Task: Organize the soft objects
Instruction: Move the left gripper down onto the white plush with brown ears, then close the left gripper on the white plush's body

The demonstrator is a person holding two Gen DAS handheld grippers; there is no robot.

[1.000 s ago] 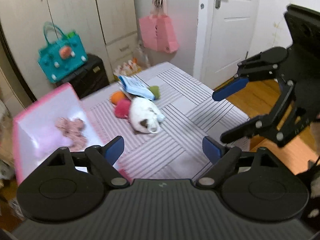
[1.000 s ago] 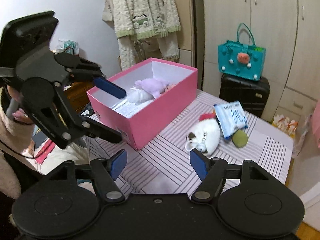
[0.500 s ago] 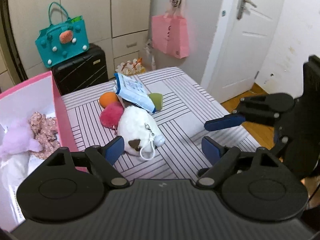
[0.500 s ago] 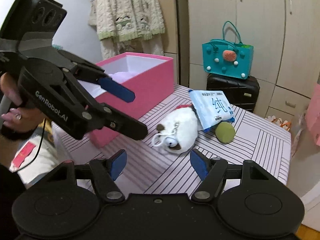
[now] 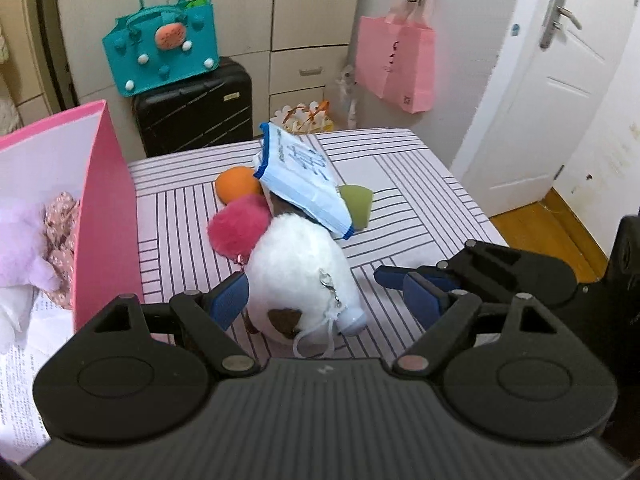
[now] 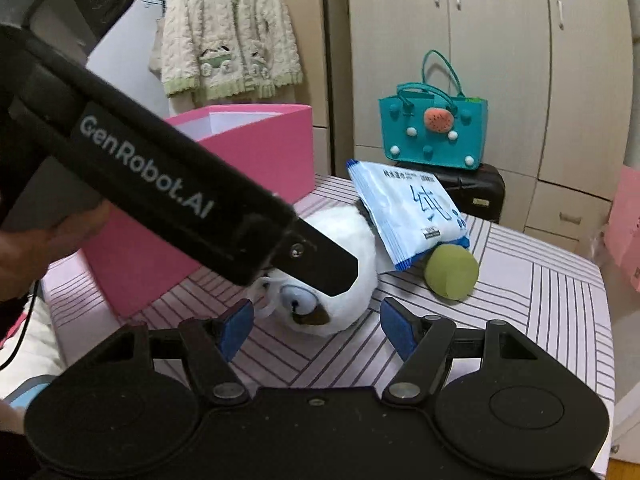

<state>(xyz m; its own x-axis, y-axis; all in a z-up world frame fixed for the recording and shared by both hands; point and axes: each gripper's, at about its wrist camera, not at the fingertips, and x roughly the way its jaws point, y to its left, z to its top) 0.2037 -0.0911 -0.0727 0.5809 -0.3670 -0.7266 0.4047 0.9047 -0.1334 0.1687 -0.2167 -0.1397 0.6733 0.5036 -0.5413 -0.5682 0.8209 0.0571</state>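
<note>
Right in front of you, your left claw [image 5: 326,304] stands wide open around the near end of the white plush toy [image 5: 298,276]; its left pad sits just beside the fur, whether touching you cannot tell, and its right pad is clear of it, so nothing is gripped. Your right claw [image 6: 316,328] is also wide open and empty, low over the striped table [image 6: 540,300], with the toy's face just ahead of its pads; in that view the left tool's black body crosses above the toy. The toy lies on its side, long axis running from you toward the far edge, face and cord loop nearest you. Bare striped cloth lies to the right of the toy, out to the table's right edge, and the right claw's fingers [image 5: 394,276] reach into that space. On the left the pink box [image 5: 106,216] has its wall close beside the toy, leaving a narrow lane. Behind the toy a pink pompom [image 5: 238,224], an orange ball [image 5: 236,186] and a green ball [image 5: 356,206] crowd together, with a blue-and-white packet [image 5: 298,180] leaning over them onto the toy's far end. Past the table's far edge stands a black suitcase [image 5: 192,108] carrying a teal bag [image 5: 160,50].
</note>
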